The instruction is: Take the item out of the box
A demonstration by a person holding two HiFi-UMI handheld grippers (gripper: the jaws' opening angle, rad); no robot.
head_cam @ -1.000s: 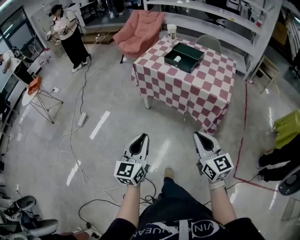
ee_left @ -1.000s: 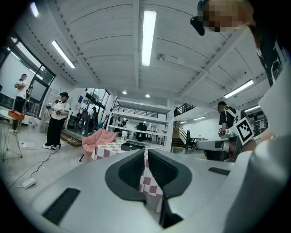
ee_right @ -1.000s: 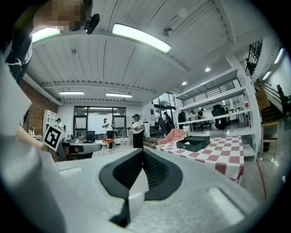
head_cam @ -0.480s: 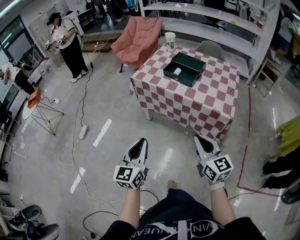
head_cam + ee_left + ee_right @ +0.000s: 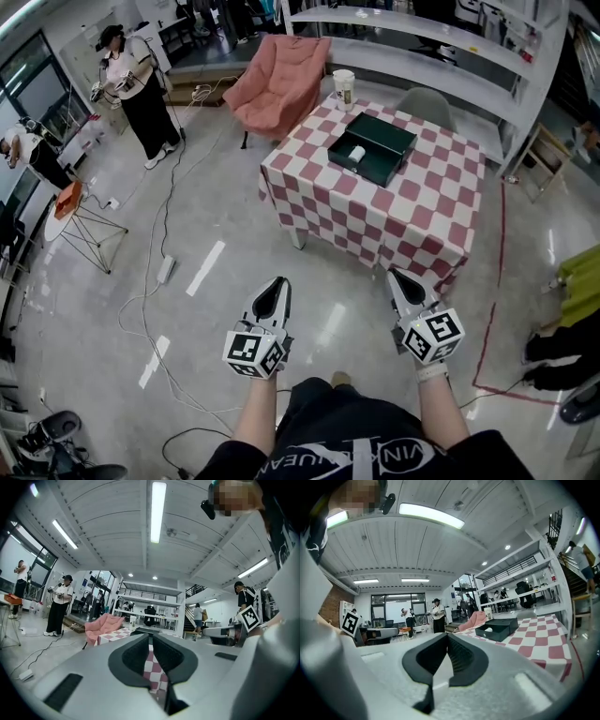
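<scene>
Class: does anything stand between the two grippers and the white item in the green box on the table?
Nothing visible does. Bare floor lies between the left gripper, the right gripper and the table. The box is open-topped, the white item exposed. The cup stands beyond it.

The left hand-held gripper [image 5: 279,283] and the right hand-held gripper [image 5: 394,274] are pale grey with black jaw pads. The left cube [image 5: 255,352] and right cube [image 5: 433,335] are white with black square markers. The person wears a black top [image 5: 375,461] with white lettering and a white wristband [image 5: 433,371].
</scene>
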